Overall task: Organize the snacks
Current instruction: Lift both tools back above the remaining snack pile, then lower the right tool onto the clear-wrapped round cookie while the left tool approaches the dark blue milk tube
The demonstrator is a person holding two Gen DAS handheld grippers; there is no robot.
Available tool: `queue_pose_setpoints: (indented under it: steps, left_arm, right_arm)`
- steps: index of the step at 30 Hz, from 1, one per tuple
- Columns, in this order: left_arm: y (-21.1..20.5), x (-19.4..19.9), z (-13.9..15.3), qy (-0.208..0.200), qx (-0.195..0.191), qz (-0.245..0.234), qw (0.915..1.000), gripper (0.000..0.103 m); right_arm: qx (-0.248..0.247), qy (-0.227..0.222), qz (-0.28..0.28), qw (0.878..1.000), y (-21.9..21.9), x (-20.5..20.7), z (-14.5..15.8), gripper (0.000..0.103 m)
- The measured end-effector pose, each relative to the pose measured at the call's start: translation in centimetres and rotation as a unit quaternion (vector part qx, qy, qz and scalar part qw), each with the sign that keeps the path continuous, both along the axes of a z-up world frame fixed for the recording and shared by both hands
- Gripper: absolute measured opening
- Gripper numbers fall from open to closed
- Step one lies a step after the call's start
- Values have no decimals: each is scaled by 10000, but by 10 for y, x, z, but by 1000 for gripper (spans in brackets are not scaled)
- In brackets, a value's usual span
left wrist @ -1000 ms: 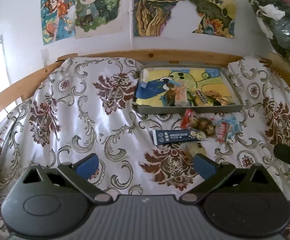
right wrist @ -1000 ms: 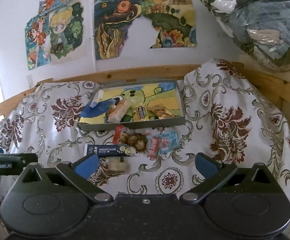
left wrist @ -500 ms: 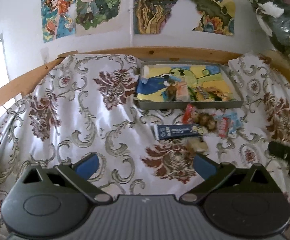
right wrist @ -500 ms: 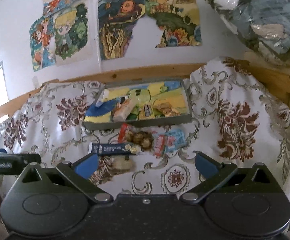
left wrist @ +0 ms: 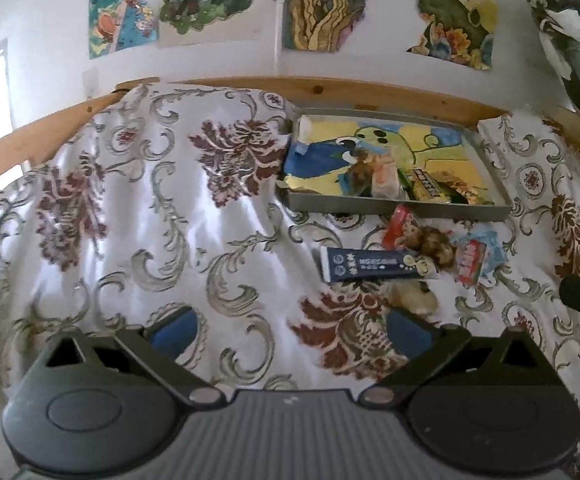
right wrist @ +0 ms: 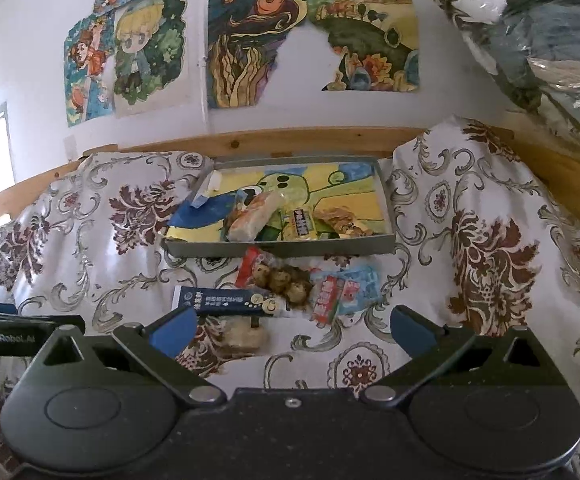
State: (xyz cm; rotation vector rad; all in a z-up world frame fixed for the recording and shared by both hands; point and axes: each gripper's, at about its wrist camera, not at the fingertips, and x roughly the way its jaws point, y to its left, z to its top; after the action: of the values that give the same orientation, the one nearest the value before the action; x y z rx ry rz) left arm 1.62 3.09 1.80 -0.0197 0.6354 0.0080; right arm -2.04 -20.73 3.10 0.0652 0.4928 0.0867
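Both the left gripper and right gripper gape wide and empty over the floral bedspread, with loose snack packets at 12 o'clock, just before the grey tray.

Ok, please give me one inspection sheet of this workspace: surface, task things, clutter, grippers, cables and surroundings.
Surface: floral cloth with folds, wooden rail behind.
Job's things: grey tray with several snack packs inside; on the cloth in front of it lie a dark blue box, a red bag of round snacks, a light blue packet and a pale wrapped snack.
Clutter: nothing seen.
Grippers: left gripper open, empty; right gripper open, empty.
Cables: nothing seen.
Surroundings: drawings on the white wall; plastic-wrapped bundle at upper right.
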Motion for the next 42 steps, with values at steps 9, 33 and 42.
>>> queue_pose_setpoints:
  steps: [9,33,42]
  left_arm:
    - [0,23,-22,-89,-201,69,9997,103]
    - [4,77,-42,83,-151,35,9998,103]
    - [5,99,-40,145,8,-397,9991,103]
  right_arm:
    - [46,165,-158,9997,-4,25,-24,102]
    - [95,268,-172,9994,2,71,-49,102]
    - [132,275,-91,9995,5,79,-54,102]
